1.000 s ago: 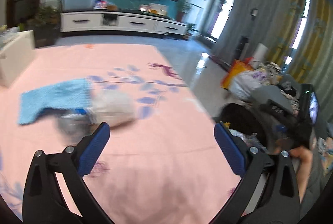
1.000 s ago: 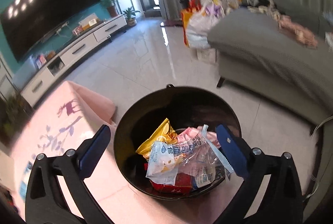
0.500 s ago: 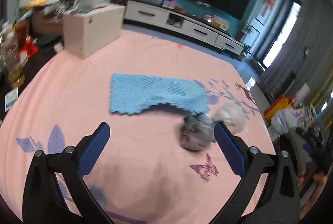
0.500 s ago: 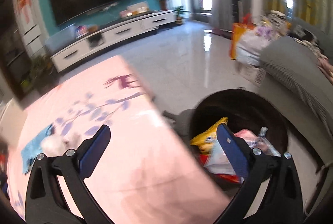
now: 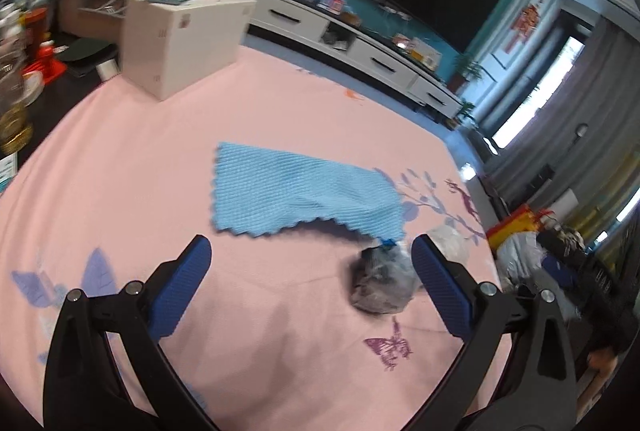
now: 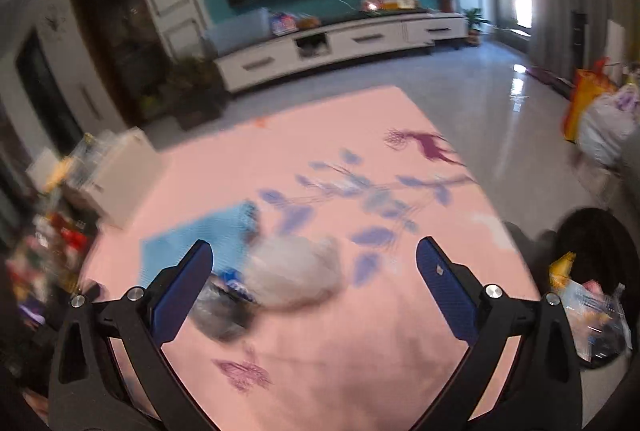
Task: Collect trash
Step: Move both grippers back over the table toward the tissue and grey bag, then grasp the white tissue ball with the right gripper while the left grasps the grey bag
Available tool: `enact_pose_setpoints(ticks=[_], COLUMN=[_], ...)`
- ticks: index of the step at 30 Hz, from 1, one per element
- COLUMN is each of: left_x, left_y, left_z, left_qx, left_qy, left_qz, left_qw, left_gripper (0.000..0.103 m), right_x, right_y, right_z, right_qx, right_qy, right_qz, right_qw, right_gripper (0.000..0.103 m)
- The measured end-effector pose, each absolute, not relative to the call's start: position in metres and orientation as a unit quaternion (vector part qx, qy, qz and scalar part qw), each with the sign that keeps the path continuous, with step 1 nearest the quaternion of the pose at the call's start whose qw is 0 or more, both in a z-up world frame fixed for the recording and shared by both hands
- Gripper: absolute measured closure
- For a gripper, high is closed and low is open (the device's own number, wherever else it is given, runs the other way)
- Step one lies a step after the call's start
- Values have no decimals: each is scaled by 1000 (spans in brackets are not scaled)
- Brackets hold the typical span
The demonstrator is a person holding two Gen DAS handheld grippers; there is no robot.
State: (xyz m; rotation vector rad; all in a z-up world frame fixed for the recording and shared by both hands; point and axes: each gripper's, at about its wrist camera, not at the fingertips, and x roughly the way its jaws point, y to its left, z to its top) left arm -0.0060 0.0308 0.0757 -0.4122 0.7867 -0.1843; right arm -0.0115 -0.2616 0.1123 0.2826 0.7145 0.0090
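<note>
Left wrist view shows both the left gripper and right gripper wide and empty over 2 crumpled plastic wads on the pink printed cloth; best to straddle 1 wad squarely, clear of the blue ribbed towel, then carry it to the black round bin.

A crumpled grey plastic bag lies on the pink cloth, touching the near corner of a blue cloth. Just beside it sits a crumpled whitish wad, paper or plastic; blur prevents telling which. A black round bin stands off the cloth's edge, holding snack wrappers: one yellow, others clear and printed.
</note>
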Motion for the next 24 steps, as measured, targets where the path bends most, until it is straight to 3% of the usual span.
enact_pose_setpoints(ticks=[7,11,20,24], left_x=[15,26,30,25], left_y=[-17,-42,-65,-74], left_z=[43,22,6,5], left_qx=[-195,-190,-161,-147], left_qy=[410,441,451,443], left_qz=[-133,-157,-172,-169], left_qw=[881,863,861,868], left_gripper=[3,3,4,17], right_x=[34,52,57,55], right_y=[-244,-243,-230,-227], right_z=[79,46,16,4], right_qx=[144,138,127,135], right_qy=[375,415,460,475], right_qz=[26,35,66,60], right_qw=[915,899,876,867], right_gripper=[5,22,23,32])
